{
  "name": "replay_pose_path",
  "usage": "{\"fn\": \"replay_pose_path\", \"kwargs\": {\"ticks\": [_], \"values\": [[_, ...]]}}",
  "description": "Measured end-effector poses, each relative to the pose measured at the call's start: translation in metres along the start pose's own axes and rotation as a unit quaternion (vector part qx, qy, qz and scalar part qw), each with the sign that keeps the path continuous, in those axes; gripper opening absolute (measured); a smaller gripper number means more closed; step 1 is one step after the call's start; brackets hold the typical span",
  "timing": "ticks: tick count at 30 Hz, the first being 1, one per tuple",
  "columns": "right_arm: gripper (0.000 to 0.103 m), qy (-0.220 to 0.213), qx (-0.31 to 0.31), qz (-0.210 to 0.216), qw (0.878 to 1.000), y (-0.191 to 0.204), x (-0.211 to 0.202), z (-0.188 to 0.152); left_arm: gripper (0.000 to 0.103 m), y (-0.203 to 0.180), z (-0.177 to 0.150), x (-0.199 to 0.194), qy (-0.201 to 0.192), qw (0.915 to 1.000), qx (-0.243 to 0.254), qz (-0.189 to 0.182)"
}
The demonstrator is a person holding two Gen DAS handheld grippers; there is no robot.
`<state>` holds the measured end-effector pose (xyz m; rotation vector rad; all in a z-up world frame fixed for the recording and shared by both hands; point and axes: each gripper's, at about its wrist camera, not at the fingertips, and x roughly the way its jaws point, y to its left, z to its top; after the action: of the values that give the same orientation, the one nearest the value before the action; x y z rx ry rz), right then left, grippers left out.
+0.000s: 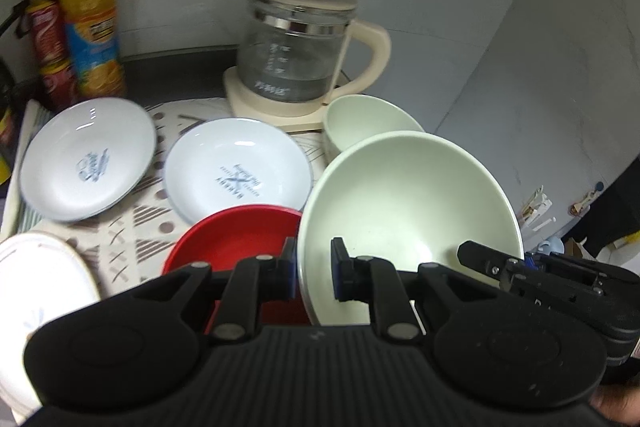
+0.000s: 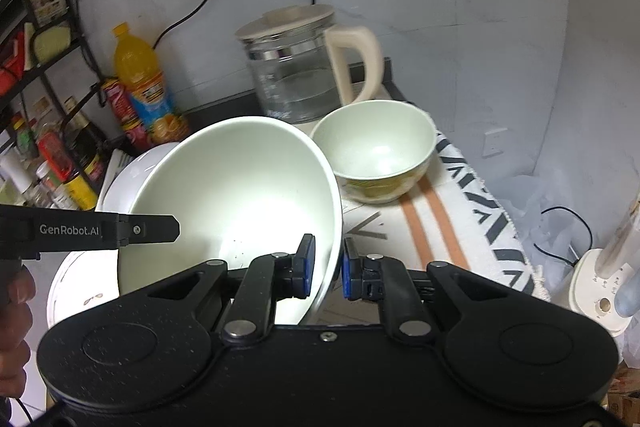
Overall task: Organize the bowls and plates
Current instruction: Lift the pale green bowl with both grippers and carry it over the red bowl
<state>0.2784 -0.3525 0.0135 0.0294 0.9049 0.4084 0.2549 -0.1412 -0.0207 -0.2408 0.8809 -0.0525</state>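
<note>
While both the left gripper and right gripper clamp the large bowl (rim pinched), plates remain scattered, unstacked.

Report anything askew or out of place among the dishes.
The large pale green bowl is steeply tilted, clamped at opposite rim edges by the left hand-held gripper and right hand-held gripper. The plates, red dish and small bowl look undamaged; no spills visible.
</note>
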Motion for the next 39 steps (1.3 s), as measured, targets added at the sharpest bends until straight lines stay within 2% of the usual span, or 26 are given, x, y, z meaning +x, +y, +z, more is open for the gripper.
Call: {"fn": "replay_pose_path", "kwargs": {"ticks": [16, 39], "values": [[0.014, 0.016, -0.029, 0.028, 0.999, 0.036, 0.005, -0.006, 0.015, 0.03, -0.015, -0.025, -0.009, 0.9985, -0.044, 0.031], [0.018, 0.078, -0.057, 0.043, 0.994, 0.056, 0.052, -0.012, 0.015, 0.067, -0.023, 0.008, 0.028, 0.9938, -0.089, 0.06]]}}
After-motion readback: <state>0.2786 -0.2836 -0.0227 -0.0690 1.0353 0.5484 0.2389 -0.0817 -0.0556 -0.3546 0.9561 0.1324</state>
